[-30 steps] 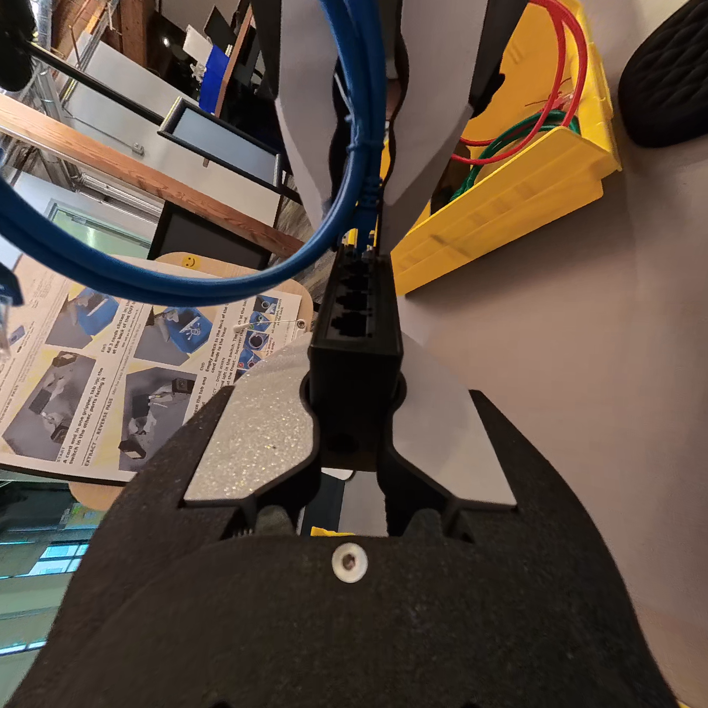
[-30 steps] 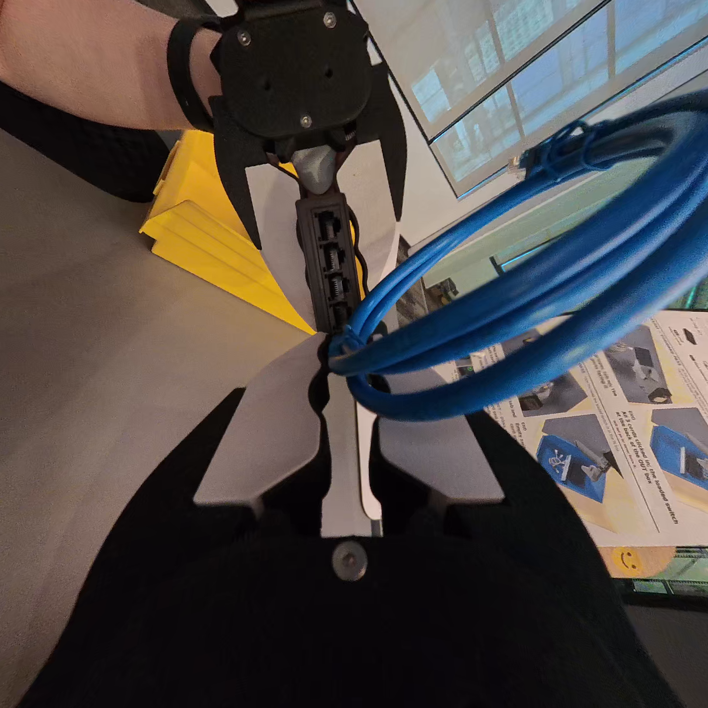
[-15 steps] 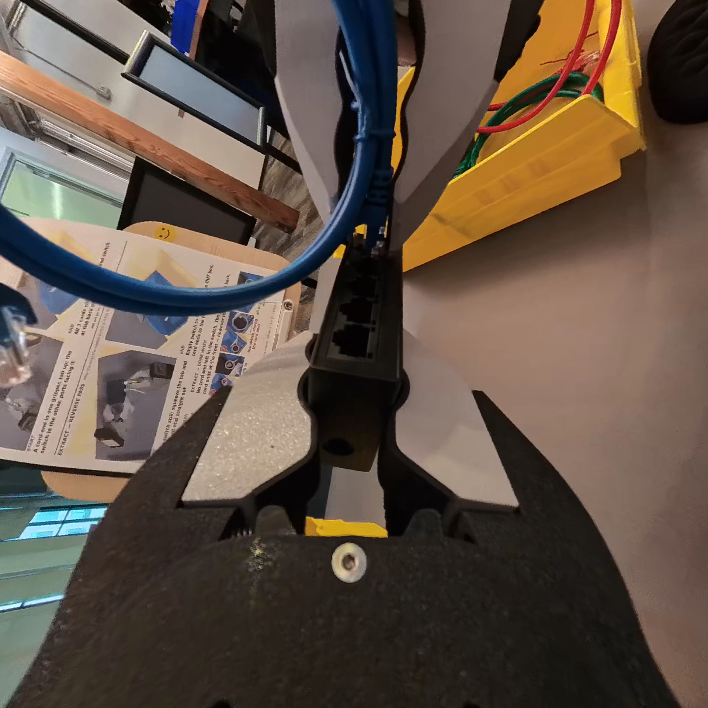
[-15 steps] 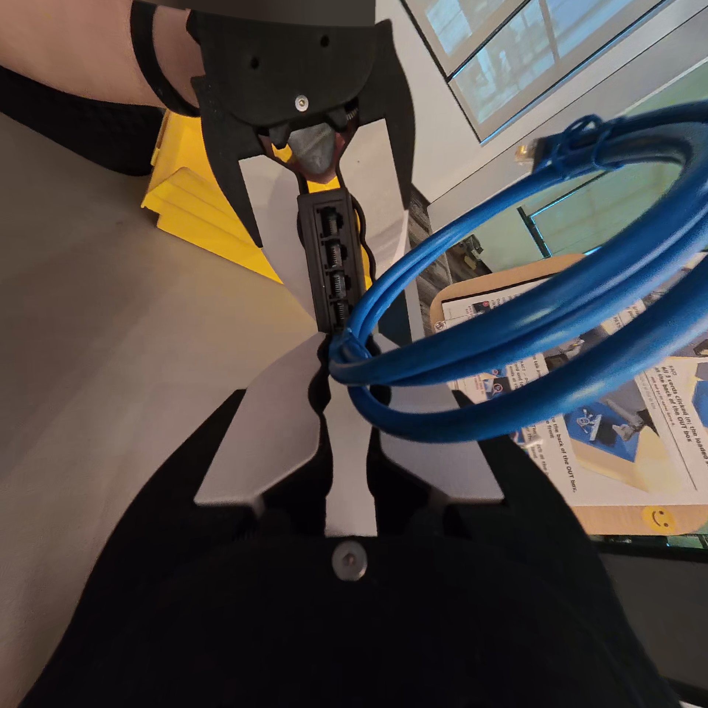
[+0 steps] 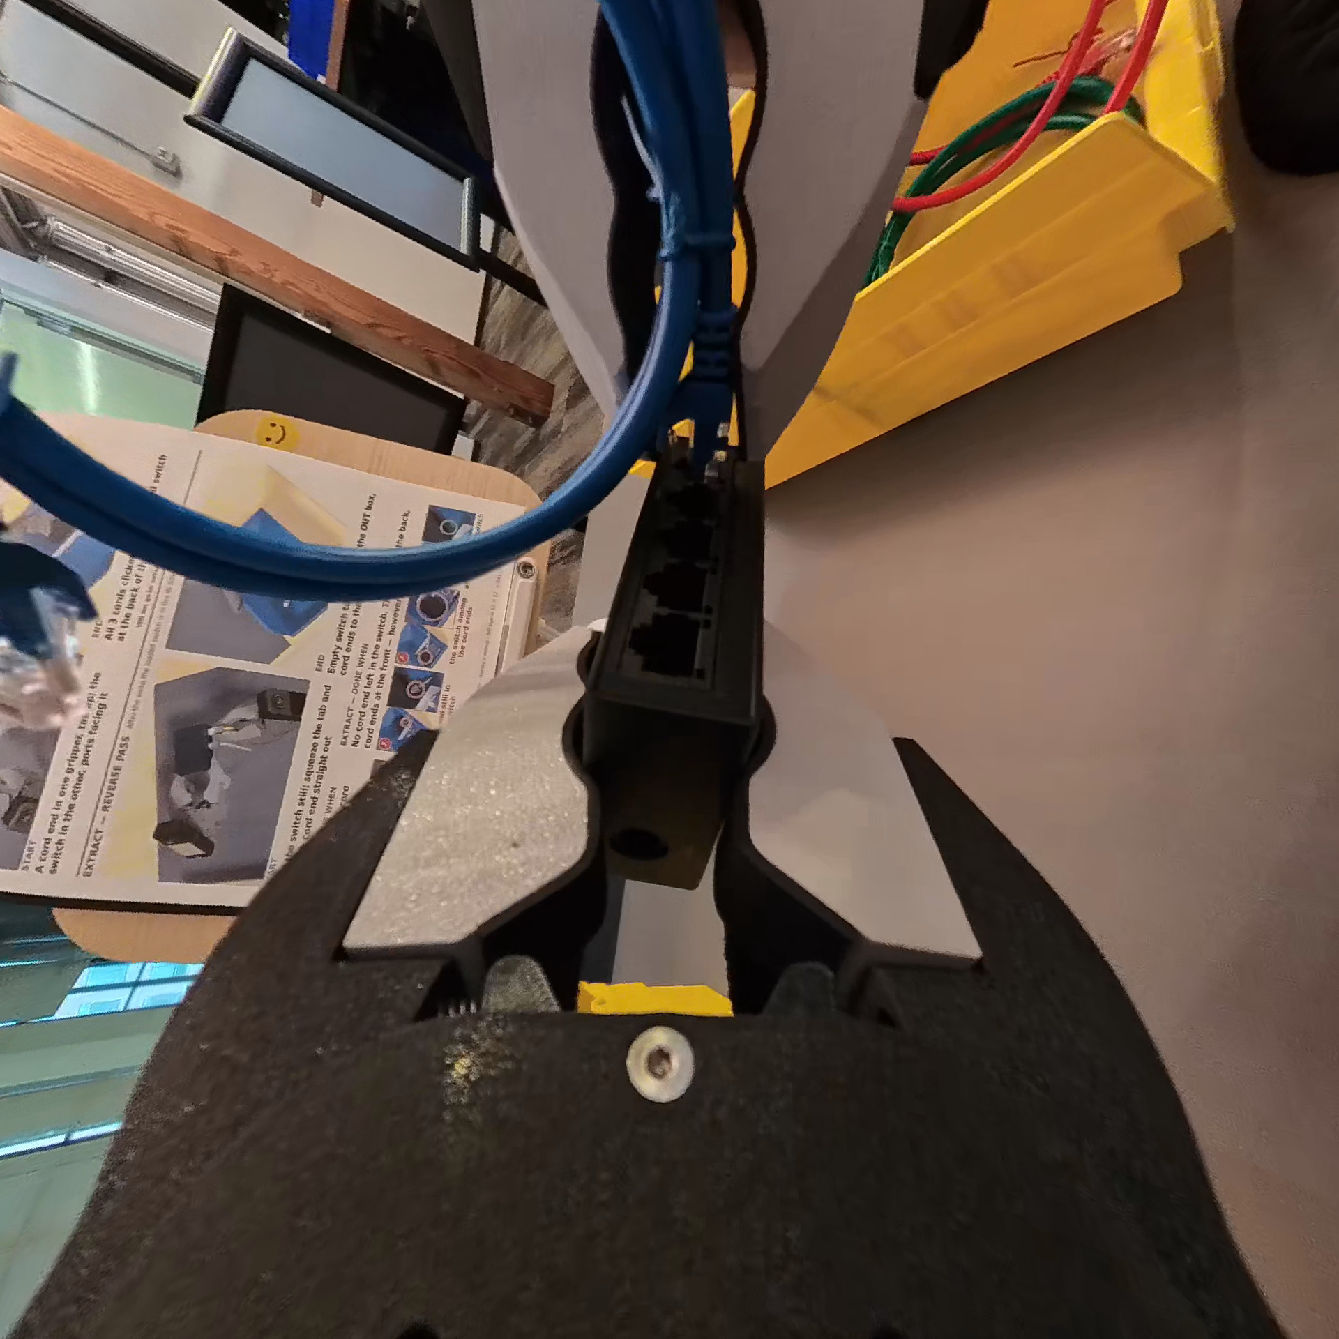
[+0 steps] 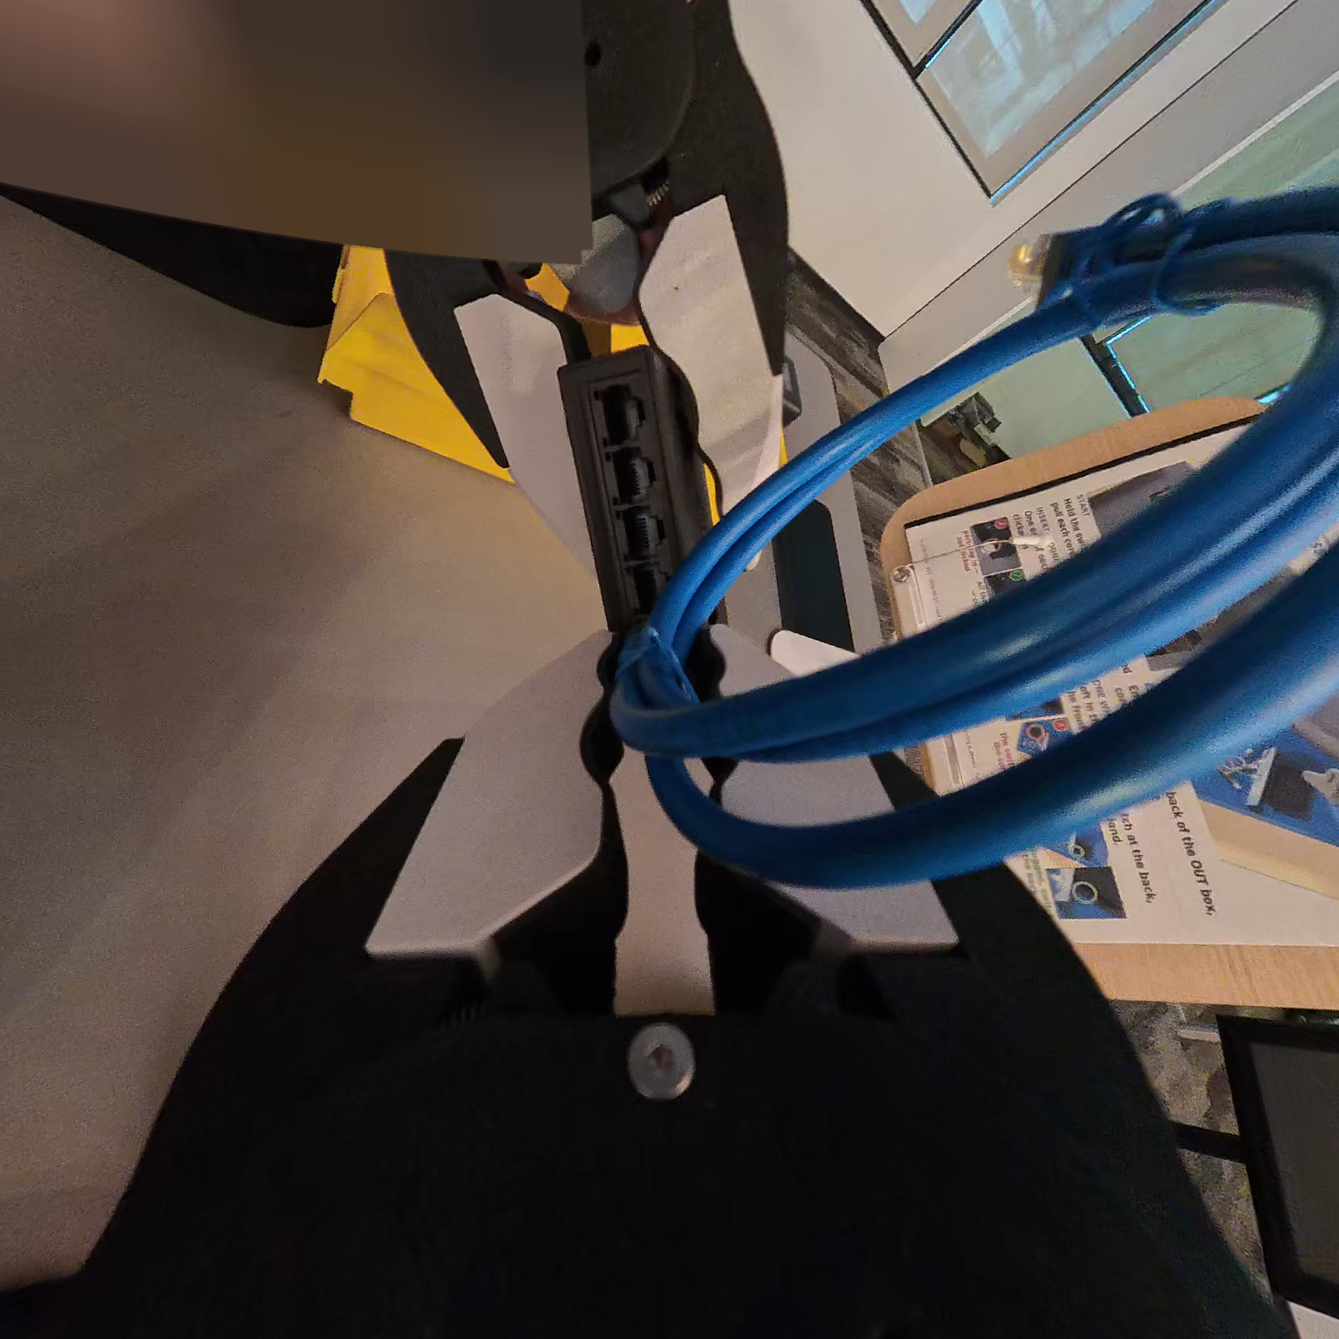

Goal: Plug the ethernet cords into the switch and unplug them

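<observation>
At the boxy black switch (image 5: 681, 652), a coiled blue cord (image 5: 695, 304) seemingly plugs in.

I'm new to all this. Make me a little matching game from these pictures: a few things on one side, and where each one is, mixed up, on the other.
Things:
1. switch
2. blue cord
3. red and green cords
4. instruction sheet

Places:
A. lying in the yellow bin
B. clamped in the left tool
C. lying flat on a wooden board
D. gripped near its plug by the right tool, the rest looping free

Pairs: 1-B, 2-D, 3-A, 4-C
</observation>
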`<state>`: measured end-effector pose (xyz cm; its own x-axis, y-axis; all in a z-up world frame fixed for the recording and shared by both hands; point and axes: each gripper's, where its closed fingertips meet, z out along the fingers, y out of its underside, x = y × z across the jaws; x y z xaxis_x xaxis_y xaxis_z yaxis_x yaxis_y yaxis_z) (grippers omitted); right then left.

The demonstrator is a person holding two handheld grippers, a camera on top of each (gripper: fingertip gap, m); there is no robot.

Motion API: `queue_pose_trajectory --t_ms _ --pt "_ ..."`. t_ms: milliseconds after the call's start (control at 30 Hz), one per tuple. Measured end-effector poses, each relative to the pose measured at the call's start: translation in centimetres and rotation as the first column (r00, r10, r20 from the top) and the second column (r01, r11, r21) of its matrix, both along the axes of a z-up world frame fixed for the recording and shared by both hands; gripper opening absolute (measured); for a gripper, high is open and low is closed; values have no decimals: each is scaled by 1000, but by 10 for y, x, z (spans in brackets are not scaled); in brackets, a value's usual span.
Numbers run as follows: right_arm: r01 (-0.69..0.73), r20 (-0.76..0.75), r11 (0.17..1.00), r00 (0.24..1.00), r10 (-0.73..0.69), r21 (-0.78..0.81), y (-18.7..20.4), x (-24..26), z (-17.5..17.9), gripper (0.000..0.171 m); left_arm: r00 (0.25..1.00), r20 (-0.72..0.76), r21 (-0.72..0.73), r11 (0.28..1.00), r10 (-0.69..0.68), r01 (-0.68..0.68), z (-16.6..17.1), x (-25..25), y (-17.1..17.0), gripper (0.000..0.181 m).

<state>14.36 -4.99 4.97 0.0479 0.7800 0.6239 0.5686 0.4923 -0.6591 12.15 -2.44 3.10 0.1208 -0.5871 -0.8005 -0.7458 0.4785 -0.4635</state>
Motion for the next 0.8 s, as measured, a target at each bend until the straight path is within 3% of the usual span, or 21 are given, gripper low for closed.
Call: queue_pose_trajectory --t_ms 200,367,800 --pt "12 9 1000 1000 -12 -7 1 2 -2 19 1000 9 0 1000 8 -8 -1 1 2 34" --pt "-27 -115 993 993 41 117 -3 -9 23 17 996 88 -52 999 -7 11 17 -5 -4 33" --pt "0 -146 976 989 33 218 -6 -11 36 16 992 126 -119 993 27 -11 25 -8 -10 33"
